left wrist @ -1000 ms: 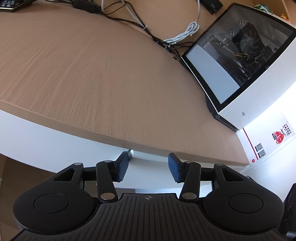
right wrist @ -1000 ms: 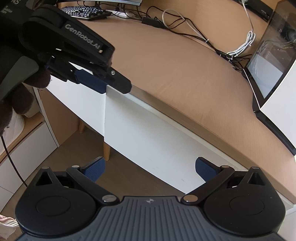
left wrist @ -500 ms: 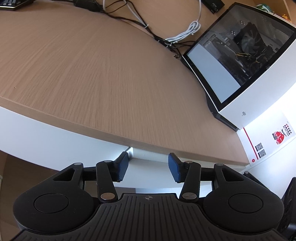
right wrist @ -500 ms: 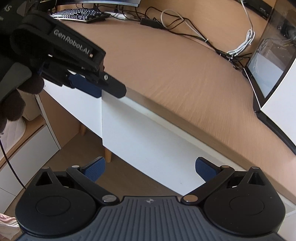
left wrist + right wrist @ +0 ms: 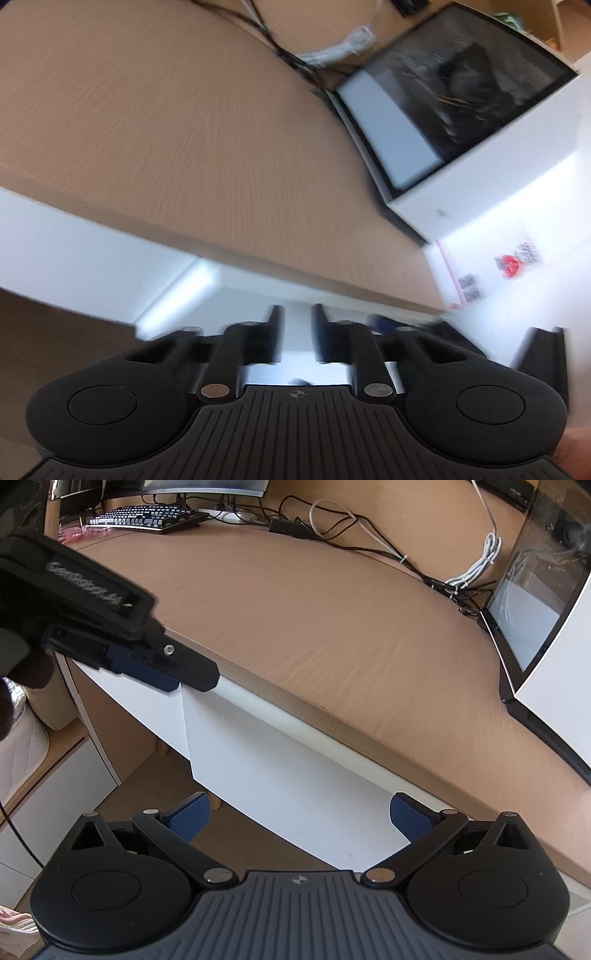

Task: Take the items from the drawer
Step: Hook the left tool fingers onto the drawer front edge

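A white drawer front hangs under the wooden desk top; a pale strip shows between its top edge and the desk. My left gripper, held by a gloved hand, has its fingers at the drawer front's top left corner. In the blurred left wrist view the left gripper has its fingers drawn close on the white top edge of the drawer front. My right gripper stands open below and in front of the drawer front, with nothing in it. The drawer's inside is hidden.
A white computer case with a glass side stands on the desk at the right, with cables behind it. A keyboard lies at the far back. A low white cabinet stands on the left above the wooden floor.
My left gripper's fingers have drawn closer together on the drawer front's top edge. The drawer front has come out a little from under the desk. The left view is now blurred.
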